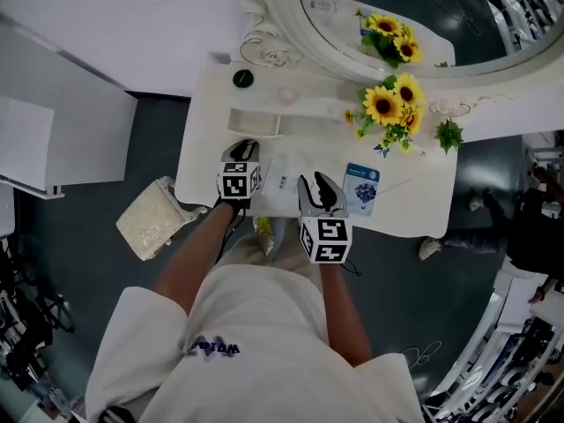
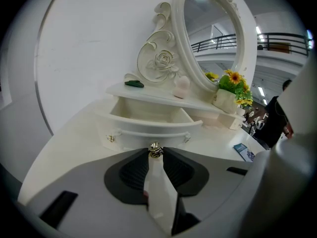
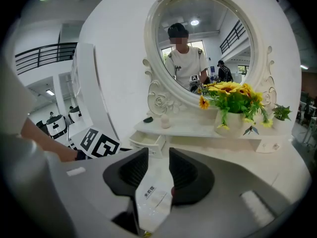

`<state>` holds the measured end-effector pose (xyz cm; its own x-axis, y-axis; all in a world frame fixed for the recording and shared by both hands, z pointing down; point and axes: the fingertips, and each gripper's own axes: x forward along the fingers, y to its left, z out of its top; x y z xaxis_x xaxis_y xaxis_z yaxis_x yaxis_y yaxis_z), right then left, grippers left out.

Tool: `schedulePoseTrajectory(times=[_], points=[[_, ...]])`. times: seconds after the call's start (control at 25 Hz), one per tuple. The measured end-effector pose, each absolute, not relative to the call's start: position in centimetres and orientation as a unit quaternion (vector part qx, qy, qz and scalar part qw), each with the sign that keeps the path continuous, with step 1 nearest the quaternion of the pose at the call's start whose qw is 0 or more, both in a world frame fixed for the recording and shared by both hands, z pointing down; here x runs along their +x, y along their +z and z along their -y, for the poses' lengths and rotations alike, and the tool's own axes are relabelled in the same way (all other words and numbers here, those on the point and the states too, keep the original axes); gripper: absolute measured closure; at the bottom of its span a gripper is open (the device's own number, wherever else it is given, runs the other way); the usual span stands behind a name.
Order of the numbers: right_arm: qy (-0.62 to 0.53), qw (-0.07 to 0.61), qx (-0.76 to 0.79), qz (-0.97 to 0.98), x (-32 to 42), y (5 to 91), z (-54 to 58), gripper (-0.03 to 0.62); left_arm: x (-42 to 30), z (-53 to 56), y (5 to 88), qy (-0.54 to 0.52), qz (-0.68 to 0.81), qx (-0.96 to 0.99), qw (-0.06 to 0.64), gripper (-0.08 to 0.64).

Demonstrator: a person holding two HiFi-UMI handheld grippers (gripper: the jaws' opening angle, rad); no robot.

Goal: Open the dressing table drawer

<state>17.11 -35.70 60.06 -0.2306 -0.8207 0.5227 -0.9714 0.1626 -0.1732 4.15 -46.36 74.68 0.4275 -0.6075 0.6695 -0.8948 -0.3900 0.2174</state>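
Left gripper view: L gripper (image 2: 155, 153) clamped on gold knob (image 2: 155, 150), R gripper (image 1: 311, 183) ajar, idle alongside; drawer (image 2: 148, 128) just beyond knob, part-out, below shelf (image 2: 148, 94); slide axis runs straight ahead along jaws; pull comes back toward operator.

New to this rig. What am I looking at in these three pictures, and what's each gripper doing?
No robot: a person carries two hand-held two-jaw grippers. The head view looks down from the person's head; the other two cameras ride on the grippers. The left gripper is closed on the small metal knob of the pulled-out white drawer. The right gripper has its jaws apart; a white labelled sachet shows in the gap, not clearly gripped. On the white dressing table: yellow sunflowers and a blue-and-white card.
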Motion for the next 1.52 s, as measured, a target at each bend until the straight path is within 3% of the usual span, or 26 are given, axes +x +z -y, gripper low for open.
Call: schedulePoseTrajectory(times=[1.08, 1.24, 1.52], points=[[0.239, 0.166, 0.585, 0.757, 16.2, 60.1, 34.9, 0.457, 3.9, 45.5, 74.3, 0.265, 0.466, 0.787, 0.305, 0.460], [0.236, 0.164, 0.584, 0.759, 16.1, 59.8, 34.9, 0.457, 4.5, 45.3, 73.8, 0.272, 0.446, 0.804, 0.282, 0.351], [0.229, 0.163, 0.587, 0.759, 16.8, 58.8, 34.0, 0.457, 3.9, 43.8, 70.2, 0.247, 0.447, 0.814, 0.275, 0.350]])
